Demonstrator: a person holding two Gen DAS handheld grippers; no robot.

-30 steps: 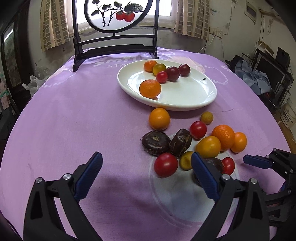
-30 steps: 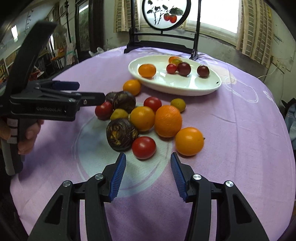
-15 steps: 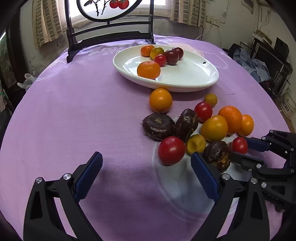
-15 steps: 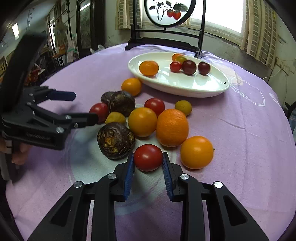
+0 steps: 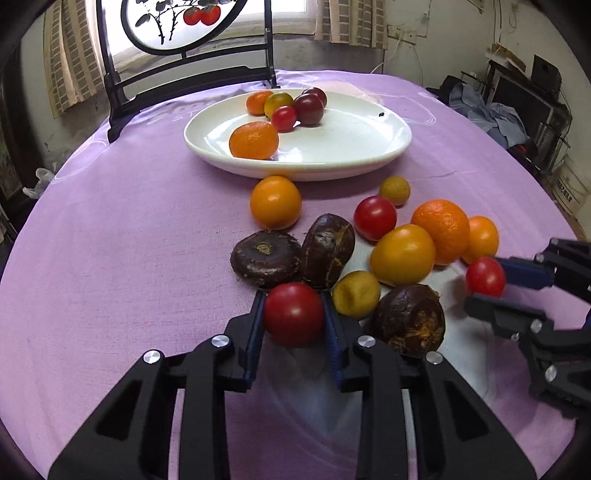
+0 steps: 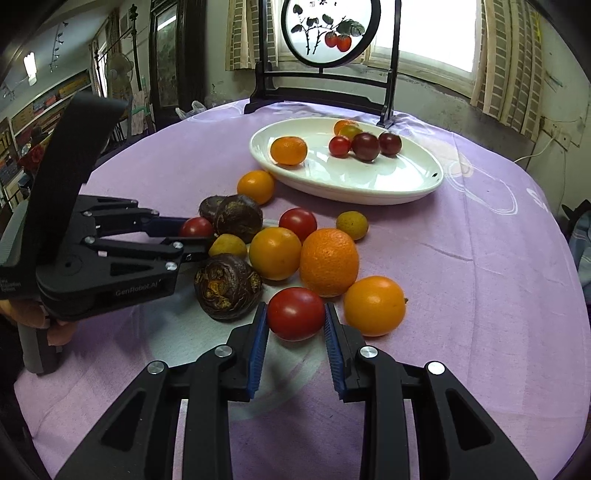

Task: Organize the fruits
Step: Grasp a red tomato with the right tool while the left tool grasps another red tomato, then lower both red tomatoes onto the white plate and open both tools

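1. The left gripper point(image 5: 294, 314) is clenched on a red tomato point(image 5: 294, 314) at the near left edge of the loose fruit pile; both blue pads press the tomato's sides at its widest part. In the right wrist view this same gripper point(image 6: 197, 230) reaches in from the left with its tomato point(image 6: 196, 226) between the fingers.
2. The right gripper point(image 6: 295, 315) grasps a second red tomato point(image 6: 295, 314) at the near right of the pile, just beside a smooth orange fruit point(image 6: 375, 305) and a dark wrinkled fruit point(image 6: 228, 291). The pads touch both its sides.
3. Handling, as I judge it: these tomatoes are light, thin-skinned and glossy, so they could slip or bruise. A gentle squeeze across the middle, as both grips have it, suits them best; more force risks splitting the skin.
4. The rest of the pile lies between the grippers and the white oval plate point(image 5: 369, 162): oranges, a mandarin point(image 6: 328, 262), small yellow fruits and dark wrinkled ones, several touching.
5. The plate holds a mandarin, a small red tomato and a few darker fruits, with much of its right half bare, so there is room to set both tomatoes down.
6. The round table wears a purple cloth point(image 5: 129, 221), soft and slightly creased, so fruit should not roll far. Behind stands a dark wooden screen point(image 6: 330, 33) painted with persimmons, curtained windows, and clutter at the right.
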